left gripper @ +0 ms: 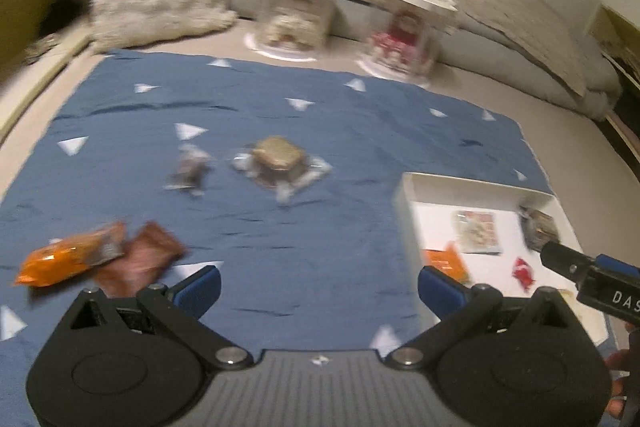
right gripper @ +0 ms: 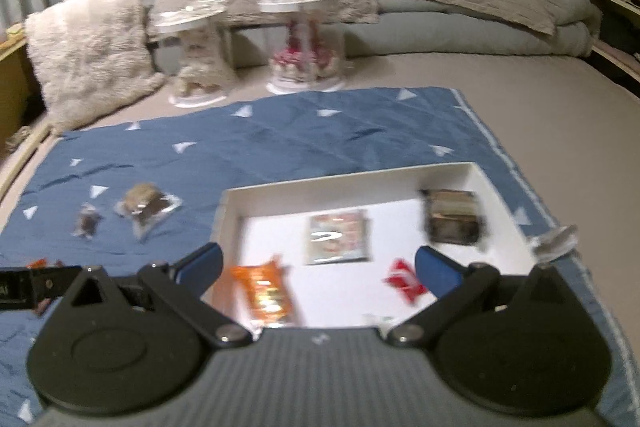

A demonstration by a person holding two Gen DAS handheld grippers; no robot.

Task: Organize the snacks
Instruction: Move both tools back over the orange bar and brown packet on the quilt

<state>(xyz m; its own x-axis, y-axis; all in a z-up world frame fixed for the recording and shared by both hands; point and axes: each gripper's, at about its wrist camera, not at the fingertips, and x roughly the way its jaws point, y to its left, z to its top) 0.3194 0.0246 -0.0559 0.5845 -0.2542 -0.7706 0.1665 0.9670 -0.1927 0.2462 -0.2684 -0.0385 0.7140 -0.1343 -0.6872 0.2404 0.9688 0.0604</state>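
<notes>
From the left wrist, the left gripper (left gripper: 319, 285) hangs with jaws wide apart, empty, over the blue cloth (left gripper: 340, 131) on the bed. An orange packet (left gripper: 66, 259) and brown wrapper (left gripper: 146, 259) lie near its left finger.

From the right wrist, the right gripper (right gripper: 318, 263) (also spread, empty) hovers above the white tray (right gripper: 344, 183), which holds an orange snack (right gripper: 264, 289), a red one (right gripper: 404, 279) and a dark packet (right gripper: 452, 217).

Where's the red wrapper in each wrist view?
Left wrist: red wrapper at right, inside the white tray, just below the right gripper's finger.
Right wrist: lower centre-right in the tray, beside the right fingertip.
Shared landmark: the orange packet in the tray.
</notes>
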